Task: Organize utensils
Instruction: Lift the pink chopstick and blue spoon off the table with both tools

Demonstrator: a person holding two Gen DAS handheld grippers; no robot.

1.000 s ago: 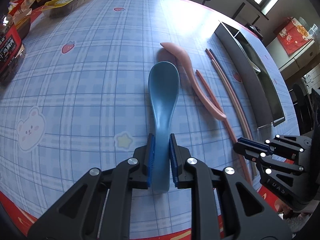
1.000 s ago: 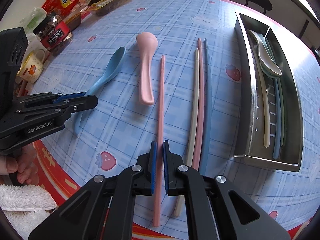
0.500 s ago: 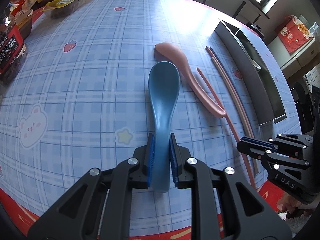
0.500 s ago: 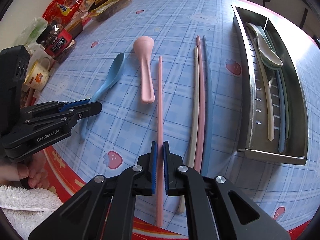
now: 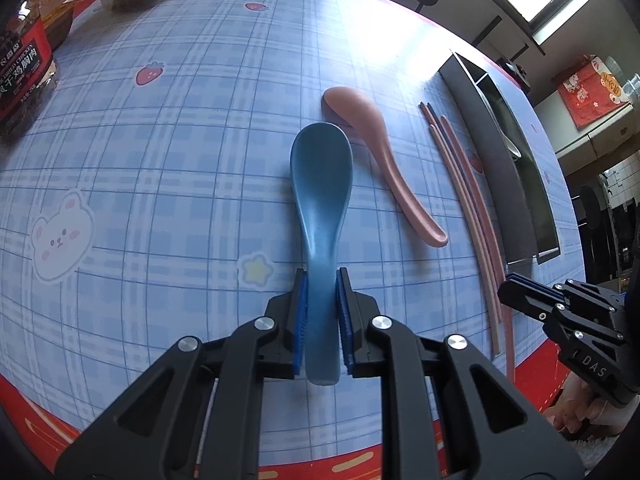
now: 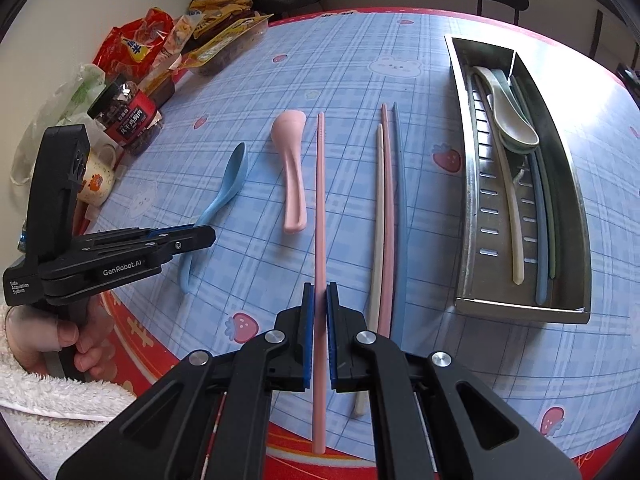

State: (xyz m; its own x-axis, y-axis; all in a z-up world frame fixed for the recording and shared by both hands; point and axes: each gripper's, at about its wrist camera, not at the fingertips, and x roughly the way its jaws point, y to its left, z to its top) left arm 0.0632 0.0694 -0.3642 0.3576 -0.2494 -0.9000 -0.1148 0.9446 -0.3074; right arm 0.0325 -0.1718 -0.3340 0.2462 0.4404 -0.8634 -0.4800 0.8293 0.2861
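Your left claw is gripping the blue spoon by its handle, the blue pads pressing on both sides of the stem and the bowl pointing away from you. Your right claw is clamping the pink chopstick near its lower end, with the stick running straight ahead between the pads and its near tip hanging past the worktop edge.

Taking the steel tray as your landmark: the three loose chopsticks, cream, pink and blue, are lying side by side on the worktop just left of it, roughly parallel to its long wall. The pink chopstick you are holding is sitting further left of the tray, beyond those three. The pink spoon is lying just past that, bowl toward the far side, and the blue spoon is the farthest of all from the tray.

Inside the tray, pale spoons are resting toward its far end, with cream, blue and greenish chopsticks lying lengthwise along it.

Well away from the tray, snack packets, a red-labelled jar and a mug are crowding the worktop's far left edge.
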